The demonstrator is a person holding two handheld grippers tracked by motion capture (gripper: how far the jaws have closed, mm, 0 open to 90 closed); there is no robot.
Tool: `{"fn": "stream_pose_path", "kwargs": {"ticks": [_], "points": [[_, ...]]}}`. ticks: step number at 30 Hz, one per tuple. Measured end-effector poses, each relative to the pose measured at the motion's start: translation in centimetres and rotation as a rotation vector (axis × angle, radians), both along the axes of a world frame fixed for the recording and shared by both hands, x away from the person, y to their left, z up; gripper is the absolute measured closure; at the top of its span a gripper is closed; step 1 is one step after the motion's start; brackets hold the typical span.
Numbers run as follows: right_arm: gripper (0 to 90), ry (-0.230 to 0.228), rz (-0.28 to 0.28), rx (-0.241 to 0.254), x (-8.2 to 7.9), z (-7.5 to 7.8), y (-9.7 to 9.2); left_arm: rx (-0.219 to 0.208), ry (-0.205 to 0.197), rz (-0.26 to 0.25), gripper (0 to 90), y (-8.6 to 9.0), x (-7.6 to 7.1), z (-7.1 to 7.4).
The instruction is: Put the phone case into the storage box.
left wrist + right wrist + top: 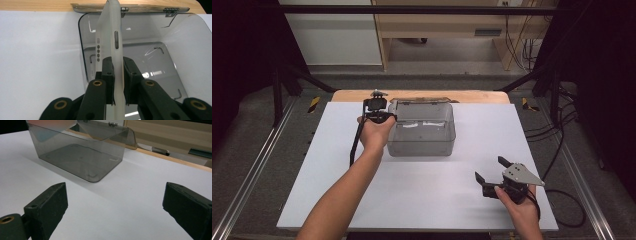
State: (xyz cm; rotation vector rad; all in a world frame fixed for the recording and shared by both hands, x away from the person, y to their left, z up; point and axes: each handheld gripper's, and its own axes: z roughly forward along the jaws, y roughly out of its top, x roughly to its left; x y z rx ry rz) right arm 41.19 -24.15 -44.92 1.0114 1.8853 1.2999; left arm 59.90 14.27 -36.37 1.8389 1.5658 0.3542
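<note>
A white phone in a frosted case [110,32] stands on edge between the jaws of my left gripper [117,62], which is shut on its lower part. The phone's side buttons face the camera. It hangs over the left rim of a smoky clear plastic box [190,37], whose hinged lid lies open at the back. In the high view the left gripper [377,100] is at the box's [422,132] back left corner. My right gripper [490,168] rests low at the front right of the table, open and holding nothing. Its two jaws [115,200] stand wide apart, pointing toward the box [80,157].
A white sheet [427,195] covers the table, with a wooden edge [477,96] behind the box. The box's inside is bare. Black cables trail from each gripper, and metal rails run down both sides of the table.
</note>
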Motion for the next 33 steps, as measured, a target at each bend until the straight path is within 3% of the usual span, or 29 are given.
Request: {"fn": "stream_pose_path", "kwargs": {"ticks": [14,33], "points": [[6.4,0.001,0.003,-0.007,0.0,-0.1,0.0,-0.042,0.024,-0.013,81.0,-0.8,0.2,-1.2],[6.4,0.007,0.007,-0.011,0.1,-0.1,0.0,-0.063,0.039,-0.011,80.9,-1.5,0.4,-2.7]]}}
